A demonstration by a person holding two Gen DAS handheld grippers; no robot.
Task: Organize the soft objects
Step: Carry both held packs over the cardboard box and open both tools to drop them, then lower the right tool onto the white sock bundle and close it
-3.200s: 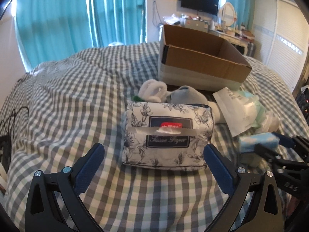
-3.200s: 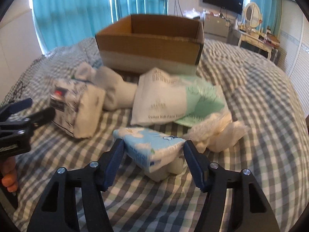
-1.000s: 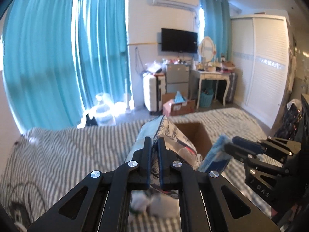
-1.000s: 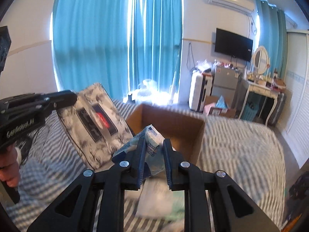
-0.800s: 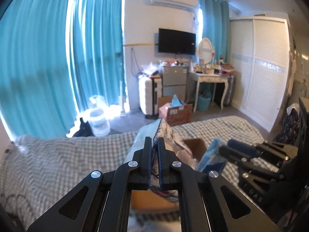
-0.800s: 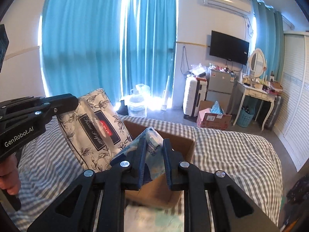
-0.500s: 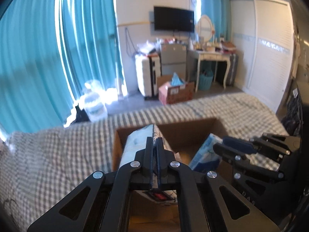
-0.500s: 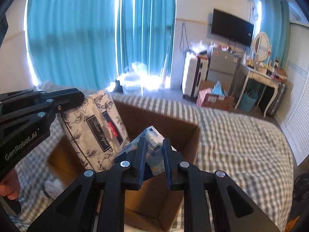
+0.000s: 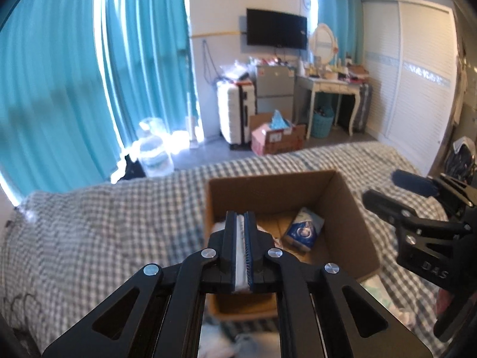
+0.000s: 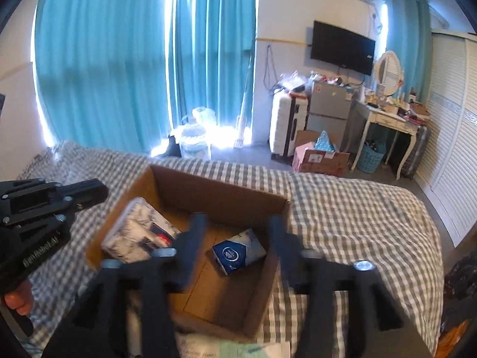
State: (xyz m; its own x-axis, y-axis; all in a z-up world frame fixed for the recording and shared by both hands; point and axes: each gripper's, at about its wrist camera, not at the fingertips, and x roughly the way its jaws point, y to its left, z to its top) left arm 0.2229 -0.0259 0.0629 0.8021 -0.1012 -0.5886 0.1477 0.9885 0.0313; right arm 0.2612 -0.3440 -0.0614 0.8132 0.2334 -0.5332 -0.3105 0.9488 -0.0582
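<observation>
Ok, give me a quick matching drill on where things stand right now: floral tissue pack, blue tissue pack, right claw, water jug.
Things:
1. floral tissue pack
2. blue tissue pack
3. right claw
4. water jug

States, as seen in the right wrist view:
A. open, above the cardboard box
B. on the floor by the curtains
C. in the box, by its left wall
D. in the box, nearer its right wall

Pairs: 1-C, 2-D, 3-A, 4-B
</observation>
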